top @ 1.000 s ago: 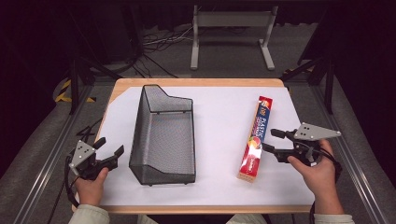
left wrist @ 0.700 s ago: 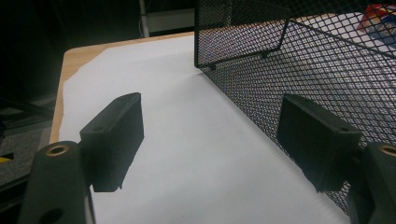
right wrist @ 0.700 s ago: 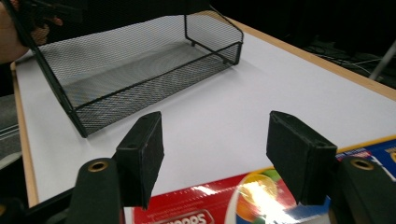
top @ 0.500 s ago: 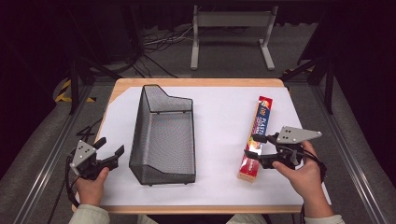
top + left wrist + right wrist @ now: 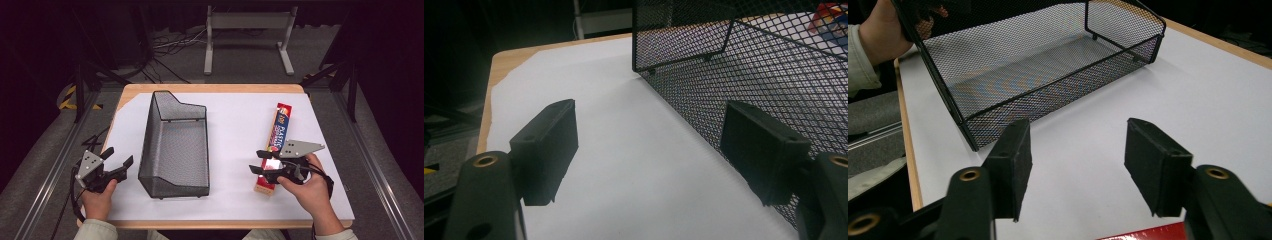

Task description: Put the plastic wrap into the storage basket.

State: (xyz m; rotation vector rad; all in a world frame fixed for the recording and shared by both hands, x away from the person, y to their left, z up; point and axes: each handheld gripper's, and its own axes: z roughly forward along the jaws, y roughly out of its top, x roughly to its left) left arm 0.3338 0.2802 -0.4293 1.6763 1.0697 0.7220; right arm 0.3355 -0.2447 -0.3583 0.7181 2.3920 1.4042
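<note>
Black wire mesh forms the long open tray that stands left of centre on the white sheet covering the wooden table, its taller end toward the far edge. Well to its right lies a long red and blue cardboard box of plastic wrap, lengthwise from near to far, with its near end under the right gripper. That gripper sits over the near part of the box, held by the person's right hand, its grey three-cornered plate on top and its jaws pointing left toward the tray. Its jaws have just been closing, yet they stand parted; in the right gripper view the two black pads show bare white sheet between them, with only a red edge of the box at the bottom of that view, so they press on nothing. The left gripper rests at the near left corner of the table in the person's left hand, just beside the tray's near end; its jaws are spread wide and released, with one black pad over the sheet and the other close against the tray's mesh wall, gripping nothing.
</note>
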